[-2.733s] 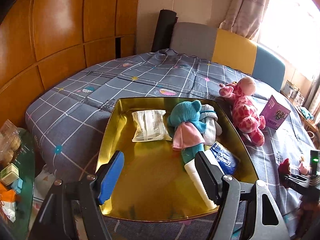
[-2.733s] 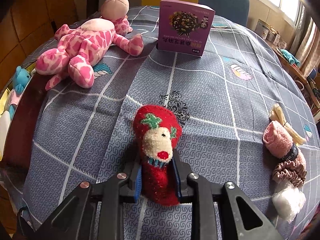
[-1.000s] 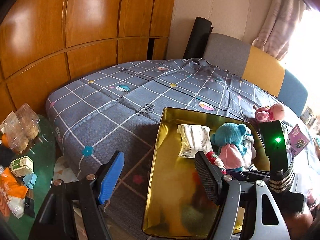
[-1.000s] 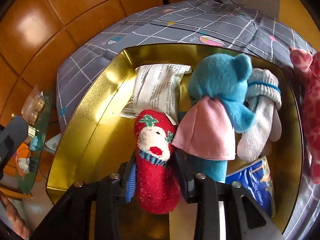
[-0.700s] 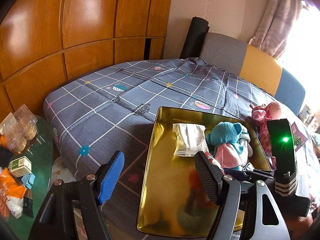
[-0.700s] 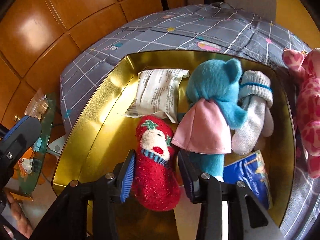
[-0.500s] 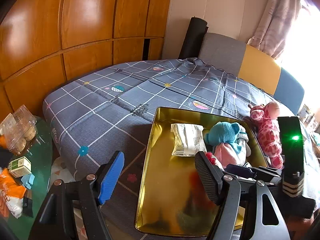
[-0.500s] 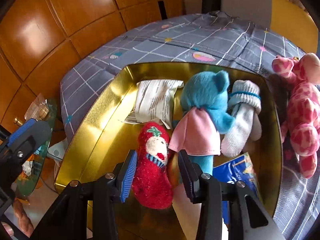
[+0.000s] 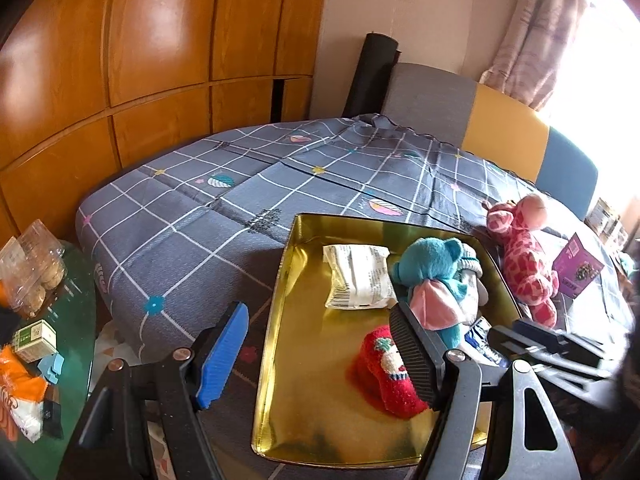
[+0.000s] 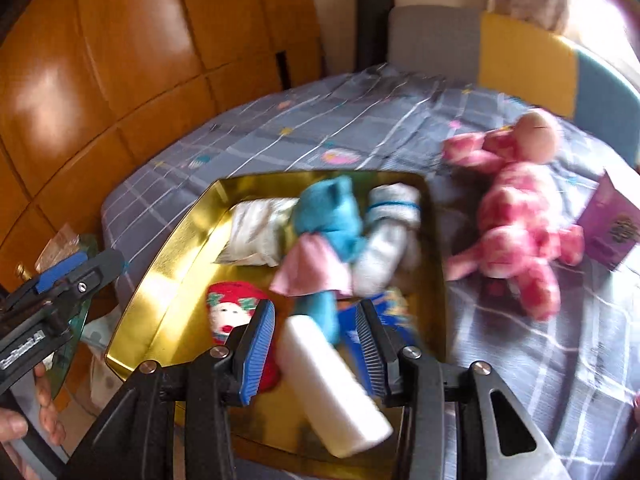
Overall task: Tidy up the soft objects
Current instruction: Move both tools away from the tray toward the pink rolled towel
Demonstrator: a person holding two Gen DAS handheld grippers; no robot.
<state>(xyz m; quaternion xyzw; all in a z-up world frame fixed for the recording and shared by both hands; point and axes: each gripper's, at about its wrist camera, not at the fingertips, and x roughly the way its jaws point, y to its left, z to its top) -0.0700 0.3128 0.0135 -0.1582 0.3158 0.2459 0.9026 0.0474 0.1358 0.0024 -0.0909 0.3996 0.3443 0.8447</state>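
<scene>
Fingers (image 10: 256, 344) apart, sock (image 9: 386, 372) seemingly released.

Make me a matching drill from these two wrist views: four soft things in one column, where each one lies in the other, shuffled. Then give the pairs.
Things:
1. red sock
2. blue teddy
3. pink giraffe toy
4. white packet

Places:
A. on the bedspread, outside the gold tray
B. in the tray, at its far end, left of the teddy
C. in the tray, near its front, alone on the gold floor
D. in the tray, lying against a white sock

Pairs: 1-C, 2-D, 3-A, 4-B
</scene>
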